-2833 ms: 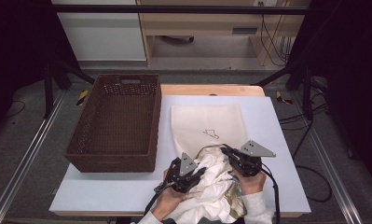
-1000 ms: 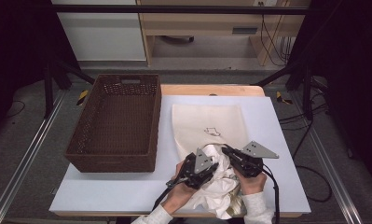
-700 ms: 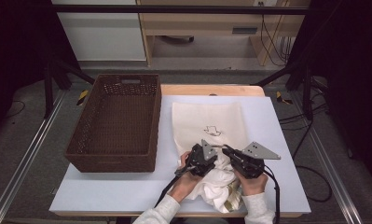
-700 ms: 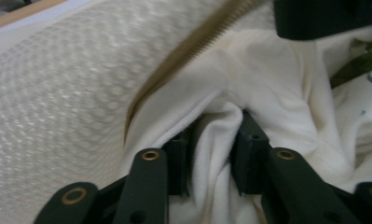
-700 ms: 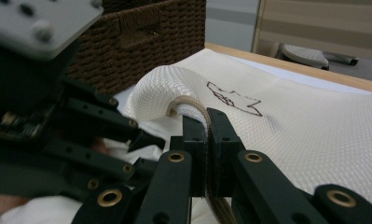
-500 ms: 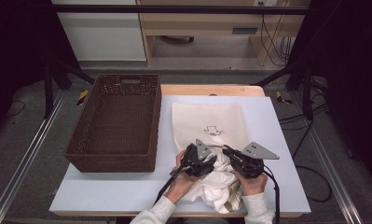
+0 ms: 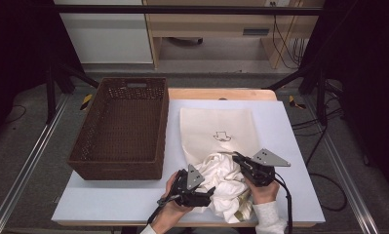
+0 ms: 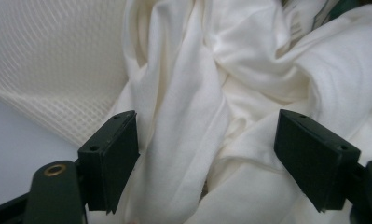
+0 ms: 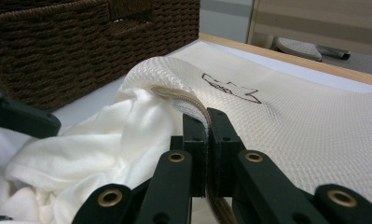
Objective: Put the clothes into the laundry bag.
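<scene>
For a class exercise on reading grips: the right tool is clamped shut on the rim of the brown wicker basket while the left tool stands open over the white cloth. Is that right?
Not quite. The right tool is clamped shut on the zip edge of the cream mesh bag, not on the brown wicker basket, as the right gripper view shows. The left tool does stand open over the white cloth.

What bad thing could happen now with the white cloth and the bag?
1. The right gripper pinches only the thin edge of the bag, so it might slip free and the mouth close.
2. The left gripper has just been opening around the cloth without pressing it, so the cloth could slide back out.
</scene>
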{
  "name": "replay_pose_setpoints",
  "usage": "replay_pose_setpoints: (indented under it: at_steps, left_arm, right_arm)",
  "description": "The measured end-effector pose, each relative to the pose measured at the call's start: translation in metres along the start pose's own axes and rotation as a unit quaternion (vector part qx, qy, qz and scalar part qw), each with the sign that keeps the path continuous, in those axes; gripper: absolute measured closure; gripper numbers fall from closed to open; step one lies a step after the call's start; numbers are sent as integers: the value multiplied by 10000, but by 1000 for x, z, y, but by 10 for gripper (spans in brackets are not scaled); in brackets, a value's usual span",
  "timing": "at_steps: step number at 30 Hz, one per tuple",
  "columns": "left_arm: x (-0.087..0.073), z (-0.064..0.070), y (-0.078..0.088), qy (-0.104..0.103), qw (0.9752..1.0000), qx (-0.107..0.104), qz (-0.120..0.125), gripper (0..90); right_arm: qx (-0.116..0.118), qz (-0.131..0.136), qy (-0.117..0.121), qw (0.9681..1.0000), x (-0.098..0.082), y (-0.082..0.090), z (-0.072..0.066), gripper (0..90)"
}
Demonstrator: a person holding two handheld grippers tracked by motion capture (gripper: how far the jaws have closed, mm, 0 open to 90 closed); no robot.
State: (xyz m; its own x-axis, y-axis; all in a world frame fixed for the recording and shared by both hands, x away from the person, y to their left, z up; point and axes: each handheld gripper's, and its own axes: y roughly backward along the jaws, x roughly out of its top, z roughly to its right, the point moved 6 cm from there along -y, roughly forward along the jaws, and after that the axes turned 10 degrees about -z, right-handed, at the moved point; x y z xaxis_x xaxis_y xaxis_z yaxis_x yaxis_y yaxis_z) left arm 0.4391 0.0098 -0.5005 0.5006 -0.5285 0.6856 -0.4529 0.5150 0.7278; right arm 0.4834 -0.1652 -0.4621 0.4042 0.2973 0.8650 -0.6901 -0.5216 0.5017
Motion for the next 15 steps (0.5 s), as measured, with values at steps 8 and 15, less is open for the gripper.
replay_pose_setpoints:
  at_steps: [8, 15]
  left_arm:
    - [3, 2, -10, -84, 10000, 46, 0, 761]
    - [25, 14, 8, -226, 9989, -3, 412, 842]
  right_arm:
    - [25, -58, 13, 10000, -2, -3, -2, 873]
    - [60, -36, -8, 10000, -1, -3, -1, 873]
